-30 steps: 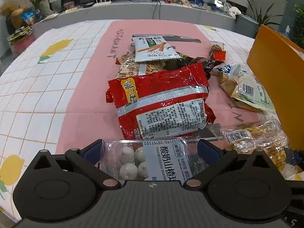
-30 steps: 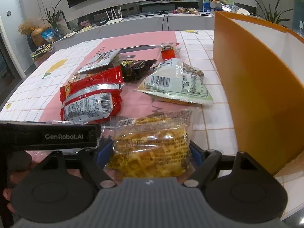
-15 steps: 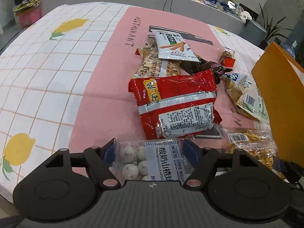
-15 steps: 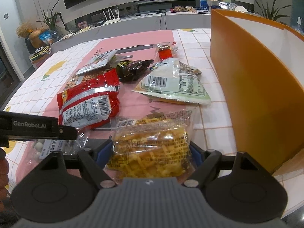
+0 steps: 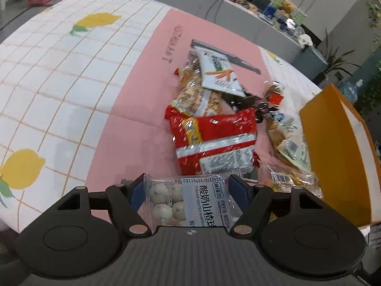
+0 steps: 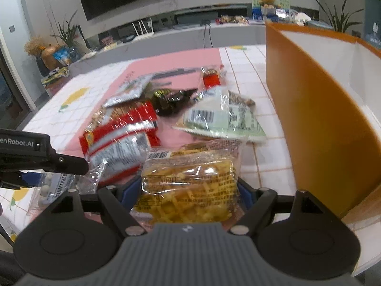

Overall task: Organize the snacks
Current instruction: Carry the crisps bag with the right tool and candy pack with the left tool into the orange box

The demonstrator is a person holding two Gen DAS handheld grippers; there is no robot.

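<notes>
Left claw (image 5: 188,196) pinching hawthorn-ball packet (image 5: 190,200); right claw (image 6: 188,190) pinching yellow snack bag (image 6: 190,190). Orange box (image 6: 316,119) walling the right; bare checked worktop (image 5: 59,83) leftward.

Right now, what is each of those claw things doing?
Left gripper: shut on the yogurt hawthorn balls packet.
Right gripper: shut on the yellow snack bag.

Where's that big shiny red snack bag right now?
In the left wrist view, the shiny red foil snack bag lies mid-table on the pink cloth, left of the orange box.
</notes>
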